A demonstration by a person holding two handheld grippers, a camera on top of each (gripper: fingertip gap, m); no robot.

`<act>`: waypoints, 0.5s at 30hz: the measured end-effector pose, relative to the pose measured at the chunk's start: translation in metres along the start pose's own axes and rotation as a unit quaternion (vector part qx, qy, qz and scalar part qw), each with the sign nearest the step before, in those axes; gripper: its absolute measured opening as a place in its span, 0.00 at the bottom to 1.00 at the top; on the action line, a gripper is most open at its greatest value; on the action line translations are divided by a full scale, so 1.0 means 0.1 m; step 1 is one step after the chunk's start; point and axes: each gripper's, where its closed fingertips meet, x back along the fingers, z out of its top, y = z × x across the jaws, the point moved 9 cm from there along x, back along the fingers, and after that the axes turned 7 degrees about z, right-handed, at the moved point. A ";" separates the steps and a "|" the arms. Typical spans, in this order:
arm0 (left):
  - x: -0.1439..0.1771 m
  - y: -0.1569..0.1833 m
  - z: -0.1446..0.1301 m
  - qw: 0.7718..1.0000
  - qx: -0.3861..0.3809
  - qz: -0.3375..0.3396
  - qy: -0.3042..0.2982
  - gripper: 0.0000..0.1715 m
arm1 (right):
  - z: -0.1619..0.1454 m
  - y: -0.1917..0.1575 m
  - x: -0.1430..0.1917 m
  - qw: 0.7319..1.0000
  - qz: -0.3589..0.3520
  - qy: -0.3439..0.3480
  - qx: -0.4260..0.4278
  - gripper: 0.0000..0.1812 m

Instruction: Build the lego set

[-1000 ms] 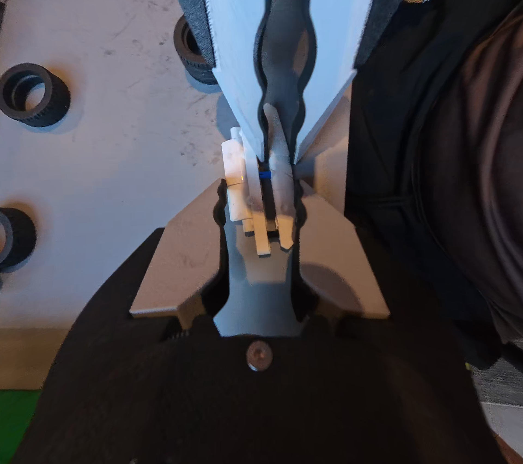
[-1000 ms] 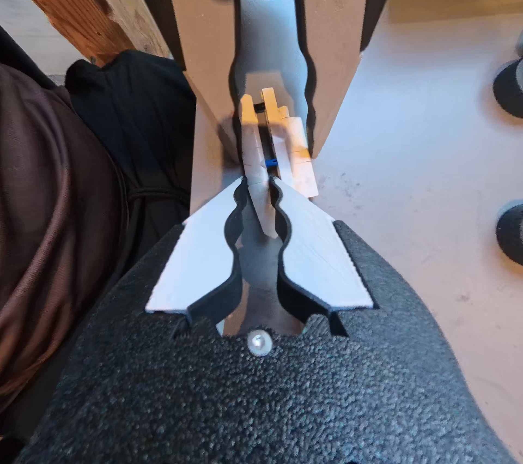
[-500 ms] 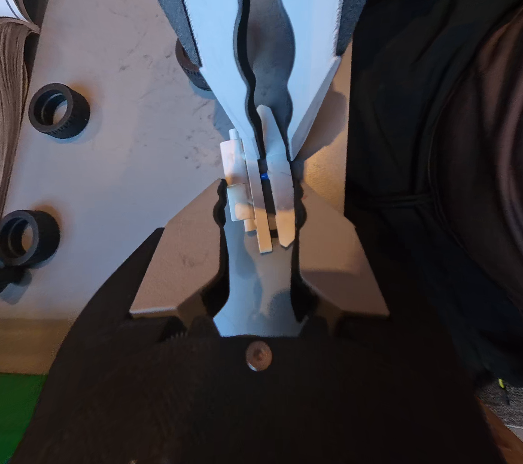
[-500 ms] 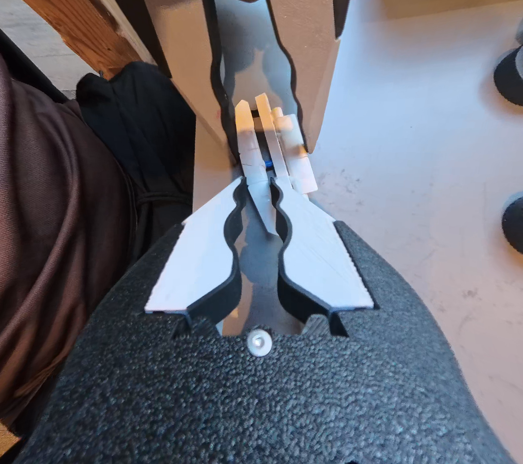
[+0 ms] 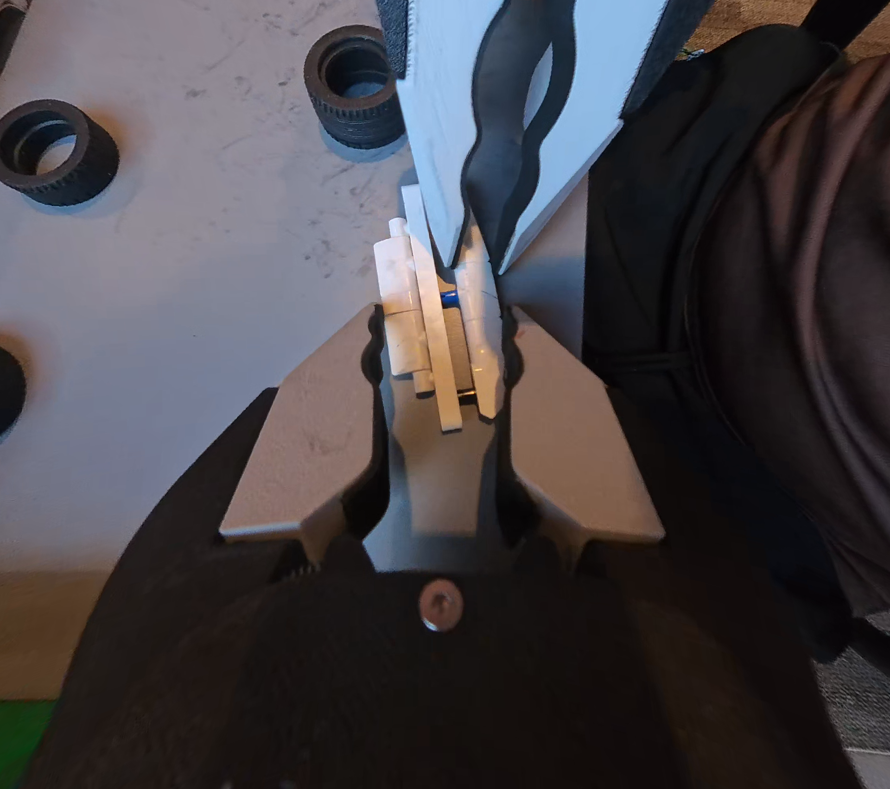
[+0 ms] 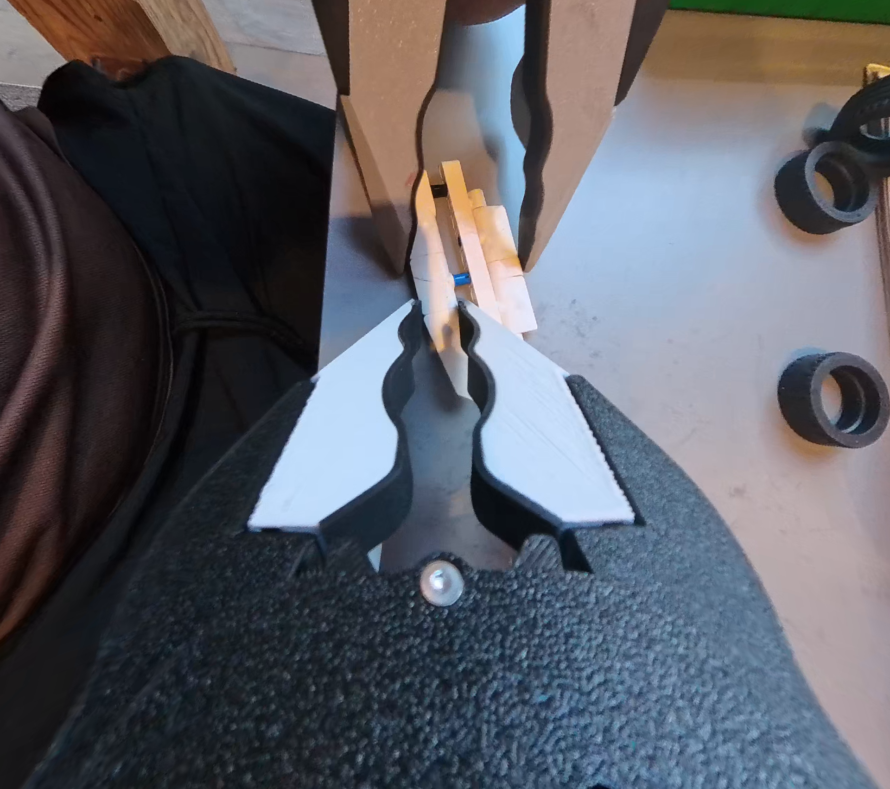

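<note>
A white lego assembly is shown held above the edge of the pale worktop, gripped from opposite ends by two claws. The left claw, with tan fingers, is clenched across the whole width of the assembly: its inner pads press on the short stacked blocks at one side and on the outer curved beam at the other. This broad hold is judged to serve as a vice, so that the assembly cannot twist while its far end is worked.

The right claw, with white fingers, is closed on the tip of one curved beam only, at the end nearest its own camera. A narrow pinch of this kind is judged to suit seating or aligning that single beam against the rest.

Between the beams a blue pin and a small black connector are visible; the beams appear to be joined by them. The assembly lies lengthwise along both claws, with its middle exposed between the two sets of fingertips.

Black tyres are left on the worktop beside the work, untouched, and are presumed to be awaiting later fitting.
</note>
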 end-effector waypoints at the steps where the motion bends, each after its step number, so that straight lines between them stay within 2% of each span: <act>1: 0.00 0.01 0.00 1.000 -0.003 0.000 0.001 0.27 | 0.00 -0.01 0.00 1.000 -0.003 0.000 0.003 0.08; 8: 0.01 0.05 -0.01 1.000 -0.014 0.008 0.013 0.28 | -0.04 0.00 0.03 0.999 0.016 0.027 -0.028 0.08; 15: 0.01 0.05 -0.03 1.000 -0.001 -0.002 0.018 0.26 | -0.06 -0.02 0.00 1.000 0.003 0.023 -0.008 0.10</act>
